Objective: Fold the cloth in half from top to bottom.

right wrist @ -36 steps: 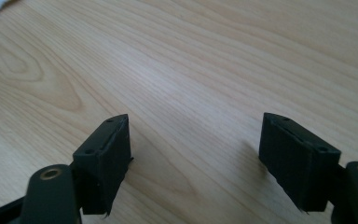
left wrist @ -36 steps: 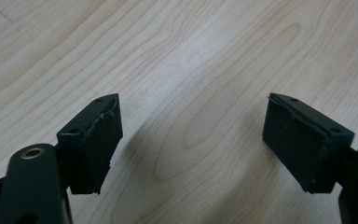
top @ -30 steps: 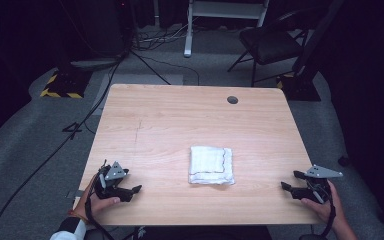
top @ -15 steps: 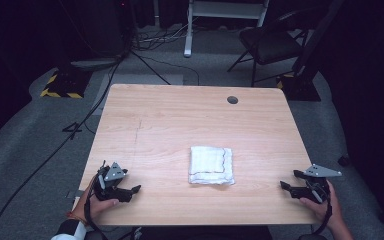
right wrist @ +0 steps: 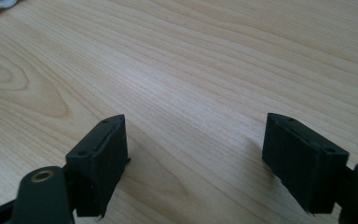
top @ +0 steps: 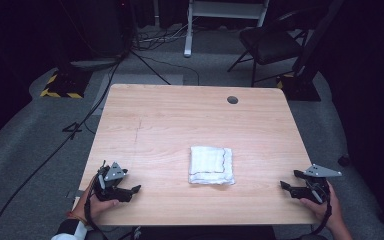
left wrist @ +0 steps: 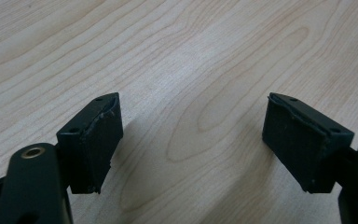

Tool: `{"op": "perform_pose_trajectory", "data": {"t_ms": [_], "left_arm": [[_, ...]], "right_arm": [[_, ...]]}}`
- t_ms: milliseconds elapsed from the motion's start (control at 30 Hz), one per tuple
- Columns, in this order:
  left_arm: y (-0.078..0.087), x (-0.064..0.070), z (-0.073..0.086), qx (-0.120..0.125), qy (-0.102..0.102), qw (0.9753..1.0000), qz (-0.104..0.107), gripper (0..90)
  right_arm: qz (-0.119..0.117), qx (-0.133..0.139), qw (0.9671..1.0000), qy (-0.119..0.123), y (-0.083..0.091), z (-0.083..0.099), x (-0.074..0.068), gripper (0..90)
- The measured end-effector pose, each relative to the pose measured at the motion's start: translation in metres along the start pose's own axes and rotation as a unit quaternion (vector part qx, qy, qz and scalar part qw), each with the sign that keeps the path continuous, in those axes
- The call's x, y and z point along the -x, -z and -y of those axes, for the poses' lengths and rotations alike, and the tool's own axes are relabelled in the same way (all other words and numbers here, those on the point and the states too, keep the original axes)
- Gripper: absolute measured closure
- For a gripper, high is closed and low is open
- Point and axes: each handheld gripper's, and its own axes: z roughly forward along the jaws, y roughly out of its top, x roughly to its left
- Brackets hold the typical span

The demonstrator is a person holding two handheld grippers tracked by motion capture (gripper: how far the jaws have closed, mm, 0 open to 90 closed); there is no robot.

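left claw [top: 130, 191] low, agape; right claw [top: 289, 188] likewise, folded cloth [top: 210, 164] between

A light wooden surface [top: 170, 120] with visible grain stands on grey floor [top: 30, 145]. A folded white cloth [top: 210, 164] lies flat on it, near the front edge. A small dark round cap [top: 232, 100] sits near the far edge.

One folded white cloth [top: 211, 165], two grippers
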Motion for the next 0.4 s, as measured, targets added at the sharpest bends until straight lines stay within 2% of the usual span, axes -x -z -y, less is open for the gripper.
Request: {"op": "perform_pose_trajectory", "data": {"t_ms": [400], "left_arm": [[-0.0004,-0.0006,-0.0003,0.001,0.0,1.0,-0.001,20.4]], "right_arm": [[0.002,0.0,1.0,-0.002,0.0002,0.0003,0.0004,22.5]]}}
